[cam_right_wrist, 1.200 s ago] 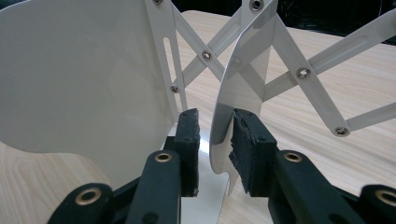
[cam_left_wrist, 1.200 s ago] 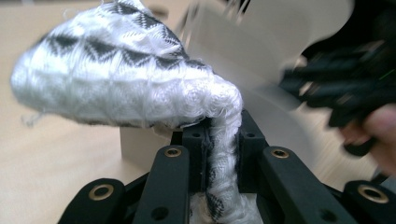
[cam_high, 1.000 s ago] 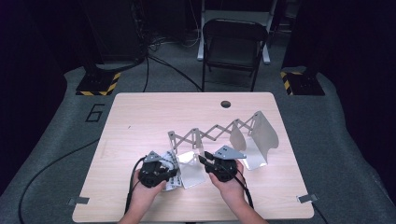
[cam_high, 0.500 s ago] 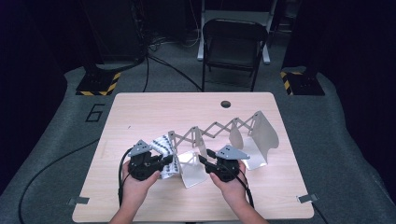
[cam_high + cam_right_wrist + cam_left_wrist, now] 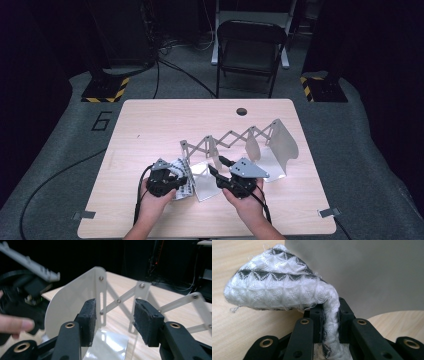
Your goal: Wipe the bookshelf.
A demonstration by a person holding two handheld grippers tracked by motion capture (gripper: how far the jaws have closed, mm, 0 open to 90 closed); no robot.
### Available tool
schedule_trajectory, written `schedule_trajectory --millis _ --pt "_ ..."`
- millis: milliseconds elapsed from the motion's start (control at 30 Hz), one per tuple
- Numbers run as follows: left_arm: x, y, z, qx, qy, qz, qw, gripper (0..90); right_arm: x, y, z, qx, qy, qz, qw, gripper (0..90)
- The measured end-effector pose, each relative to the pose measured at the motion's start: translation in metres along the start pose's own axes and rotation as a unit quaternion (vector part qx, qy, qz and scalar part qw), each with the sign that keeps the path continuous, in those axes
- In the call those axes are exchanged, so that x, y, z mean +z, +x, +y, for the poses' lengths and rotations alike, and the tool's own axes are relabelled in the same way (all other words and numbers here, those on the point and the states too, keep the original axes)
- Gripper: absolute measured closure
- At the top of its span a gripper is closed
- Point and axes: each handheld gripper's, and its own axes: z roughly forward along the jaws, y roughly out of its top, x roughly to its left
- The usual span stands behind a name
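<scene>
**Cloth held at the rack's near end**

We hold one cloth in the left gripper: a white weave with dark triangles, pinched by a narrow fold between the jaws while the rest bulges out above and to the left of them. The grip sits on an edge fold, likely so the bulk hangs free and can be laid over or tucked beside a plate. In the left gripper view the cloth lies right against a grey plate, over the table.

The right gripper is released. Its jaws have just been opening, and in the right gripper view nothing lies between the pads; they frame the near plate of the rack without pressing on it. We judge it has let go of the rack, or stands ready to steady it while the left brings the cloth in.

The rack stands stretched across the table's right half, its scissor links spread so that the plates stand apart, presumably to leave slots for things like this cloth.

The count:
- one cloth
- one rack, with three upright plates that we can make out in the high view
- two grippers
- one folding chair behind the table
</scene>
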Motion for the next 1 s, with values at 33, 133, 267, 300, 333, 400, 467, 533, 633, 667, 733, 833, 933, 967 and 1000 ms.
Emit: schedule_trajectory --millis 33,133,267,300,333,400,467,533,633,667,733,833,933,967,1000 --pt "-0.005 0.000 0.003 0.005 -0.004 -0.005 1.0000 78.6 0.002 0.001 -0.001 -0.001 0.004 0.004 1.0000 52.6" --pt "-0.019 -0.003 0.013 0.003 -0.031 -0.012 0.9995 78.5 0.009 0.008 -0.008 -0.006 0.025 0.016 0.9995 52.6" --pt "-0.035 -0.008 0.023 0.011 -0.056 -0.021 0.9981 78.5 0.023 0.015 -0.017 -0.015 0.059 0.051 0.9968 52.5" --pt "-0.038 -0.010 0.025 0.015 -0.058 -0.023 0.9980 78.5 0.027 0.016 -0.020 -0.010 0.068 0.061 0.9958 52.6" --pt "-0.040 -0.011 0.026 0.020 -0.062 -0.022 0.9976 78.5 0.030 0.016 -0.022 -0.002 0.075 0.071 0.9946 52.5" --pt "-0.042 -0.013 0.026 0.025 -0.063 -0.021 0.9974 78.5 0.033 0.017 -0.025 0.011 0.085 0.086 0.9926 52.6" --pt "-0.040 -0.013 0.024 0.025 -0.063 -0.020 0.9975 78.5 0.035 0.018 -0.027 0.029 0.087 0.094 0.9913 53.6" --pt "-0.031 -0.008 0.018 0.020 -0.045 -0.018 0.9986 78.4 0.036 0.018 -0.028 0.027 0.084 0.094 0.9916 53.9" --pt "-0.016 -0.004 0.006 0.016 -0.024 -0.012 0.9995 78.4 0.036 0.019 -0.028 0.041 0.081 0.102 0.9906 54.7" --pt "-0.011 -0.003 0.002 0.017 -0.013 -0.011 0.9997 78.4 0.036 0.019 -0.028 0.043 0.080 0.105 0.9903 55.1" --pt "-0.001 0.000 -0.004 0.024 0.010 -0.002 0.9997 78.4 0.037 0.021 -0.029 0.046 0.080 0.111 0.9896 55.7" --pt "0.008 0.005 -0.010 0.013 0.028 0.006 0.9995 78.4 0.040 0.027 -0.031 0.045 0.084 0.121 0.9882 55.7" --pt "0.005 0.007 -0.008 0.001 0.027 -0.003 0.9996 78.4 0.042 0.031 -0.032 0.041 0.087 0.124 0.9876 55.3" --pt "0.002 0.005 -0.006 0.008 0.021 -0.003 0.9997 78.4 0.042 0.031 -0.032 0.038 0.087 0.127 0.9873 55.2" --pt "-0.003 0.003 -0.003 0.012 0.020 -0.007 0.9997 78.4 0.042 0.031 -0.032 0.039 0.089 0.126 0.9872 55.2"
